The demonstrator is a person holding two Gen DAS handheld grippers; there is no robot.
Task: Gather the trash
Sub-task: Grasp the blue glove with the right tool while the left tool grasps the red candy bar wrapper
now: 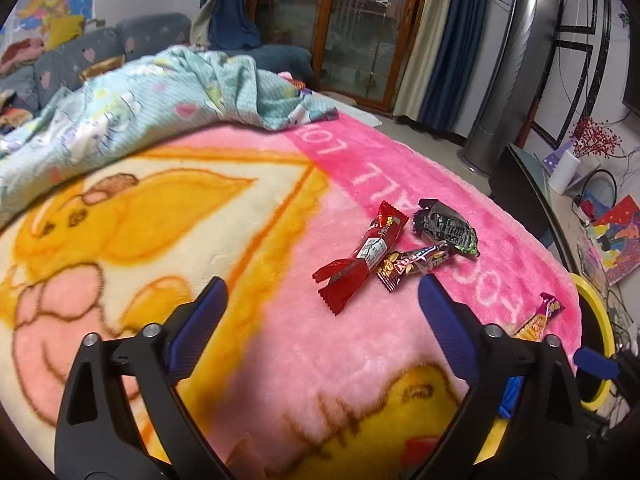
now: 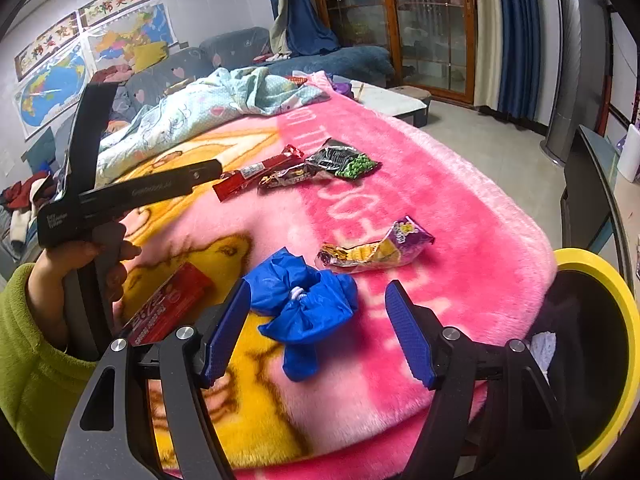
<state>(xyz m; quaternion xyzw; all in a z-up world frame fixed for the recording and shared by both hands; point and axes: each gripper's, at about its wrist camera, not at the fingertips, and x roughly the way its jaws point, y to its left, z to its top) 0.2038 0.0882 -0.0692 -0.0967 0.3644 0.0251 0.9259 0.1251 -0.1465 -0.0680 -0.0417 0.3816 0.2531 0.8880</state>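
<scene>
The trash lies scattered on a pink and yellow plush blanket (image 2: 460, 200) spread over a bed. Three wrappers cluster together: a red snack wrapper (image 1: 360, 258), a brown candy wrapper (image 1: 412, 262) touching its lower end, and a dark crumpled packet (image 1: 446, 228) with green peas printed on it just beyond. Nearer the blanket's edge lies a purple and yellow wrapper (image 2: 376, 250), apart from that cluster, and below it a crumpled blue plastic bag (image 2: 304, 308). A red box (image 2: 168, 308) sits at the left of the blue bag. The right gripper (image 2: 320, 332) hovers over the blue bag with its jaws standing apart, the bag showing between the blue pads but not pressed by them. The left gripper (image 1: 322, 316) stands wide apart and empty above bare blanket, just short of the red wrapper; in the right wrist view a hand (image 2: 80, 264) in a green sleeve (image 2: 28, 360) holds it. A yellow-rimmed bin (image 2: 600, 360) with a dark liner stands just beside the bed's corner. A rumpled light blue quilt (image 1: 140, 112) covers the far end of the bed.
</scene>
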